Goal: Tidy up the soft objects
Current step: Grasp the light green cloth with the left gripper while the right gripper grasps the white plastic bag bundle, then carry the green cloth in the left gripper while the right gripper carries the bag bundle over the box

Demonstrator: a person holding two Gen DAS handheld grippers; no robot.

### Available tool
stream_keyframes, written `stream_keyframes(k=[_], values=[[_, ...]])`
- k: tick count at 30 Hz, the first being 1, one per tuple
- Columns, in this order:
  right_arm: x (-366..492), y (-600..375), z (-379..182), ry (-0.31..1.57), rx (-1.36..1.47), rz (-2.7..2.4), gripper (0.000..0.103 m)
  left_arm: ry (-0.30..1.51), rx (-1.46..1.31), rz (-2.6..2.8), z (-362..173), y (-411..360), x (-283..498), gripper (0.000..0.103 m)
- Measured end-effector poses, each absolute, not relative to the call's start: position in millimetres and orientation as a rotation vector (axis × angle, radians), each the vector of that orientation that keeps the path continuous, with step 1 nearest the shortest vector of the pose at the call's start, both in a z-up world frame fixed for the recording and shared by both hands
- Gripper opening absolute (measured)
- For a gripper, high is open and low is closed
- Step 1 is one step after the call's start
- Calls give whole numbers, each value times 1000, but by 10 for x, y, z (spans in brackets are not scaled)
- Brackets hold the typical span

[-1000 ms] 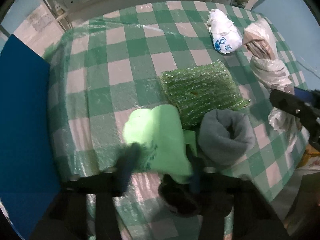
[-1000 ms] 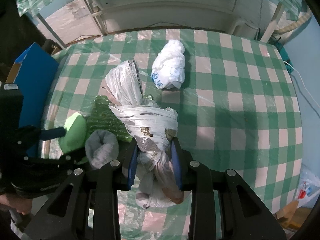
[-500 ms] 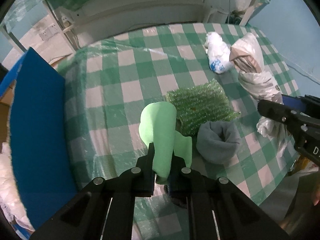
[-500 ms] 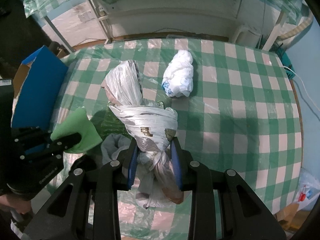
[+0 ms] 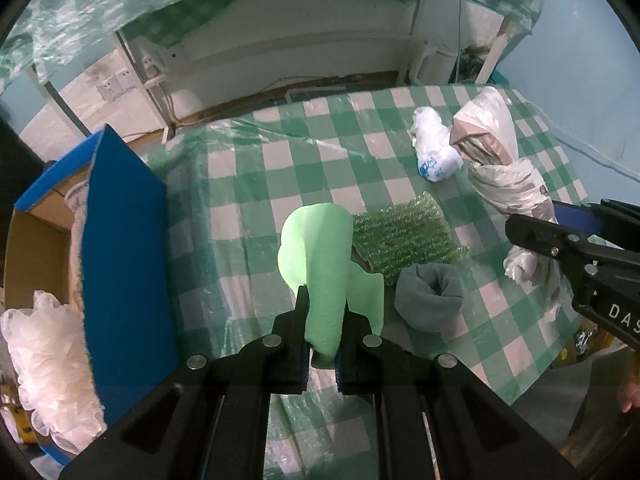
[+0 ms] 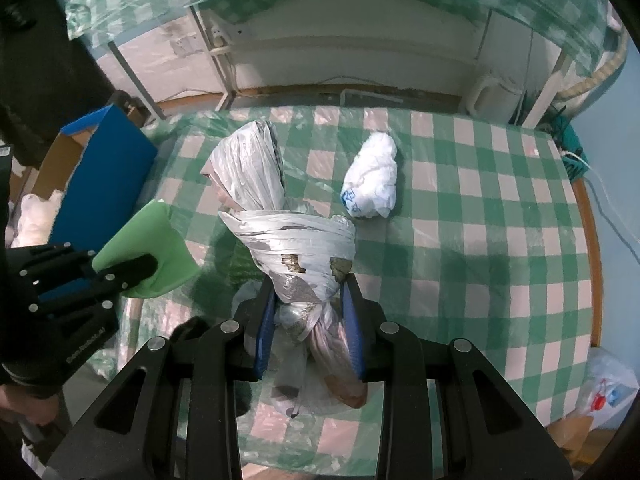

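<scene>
Green-checked table (image 5: 256, 168) under clear plastic. My left gripper (image 5: 323, 344) is clamped on the green foam sheet (image 5: 320, 264), lifted above the near edge; it is light and floppy, so I grip low. My right gripper (image 6: 310, 328) pinches the knotted plastic bag bundle (image 6: 296, 248) at its slippery neck, near the same edge.

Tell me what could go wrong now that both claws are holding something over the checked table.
1. The left claw pinches only the lower edge of the floppy green foam sheet, so it could slip out or flop against the grey rolled sock.
2. The right claw grips the knotted neck of the long grey plastic-wrapped bundle; the thin film might tear or slide.
3. The swinging bundle could knock the small white plastic bag.
</scene>
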State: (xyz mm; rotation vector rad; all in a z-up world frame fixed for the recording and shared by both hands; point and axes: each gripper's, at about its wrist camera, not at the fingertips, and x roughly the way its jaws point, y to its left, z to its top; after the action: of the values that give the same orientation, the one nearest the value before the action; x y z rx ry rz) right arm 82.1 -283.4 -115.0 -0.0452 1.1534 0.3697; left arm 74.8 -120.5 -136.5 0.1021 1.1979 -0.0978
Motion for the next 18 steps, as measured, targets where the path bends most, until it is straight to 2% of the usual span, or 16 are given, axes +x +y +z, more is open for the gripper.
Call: stream_keyframes(k=[18], values=[[743, -2662, -857, 1091, -55, 407, 30, 1097, 83, -55, -950, -940, 607, 9]])
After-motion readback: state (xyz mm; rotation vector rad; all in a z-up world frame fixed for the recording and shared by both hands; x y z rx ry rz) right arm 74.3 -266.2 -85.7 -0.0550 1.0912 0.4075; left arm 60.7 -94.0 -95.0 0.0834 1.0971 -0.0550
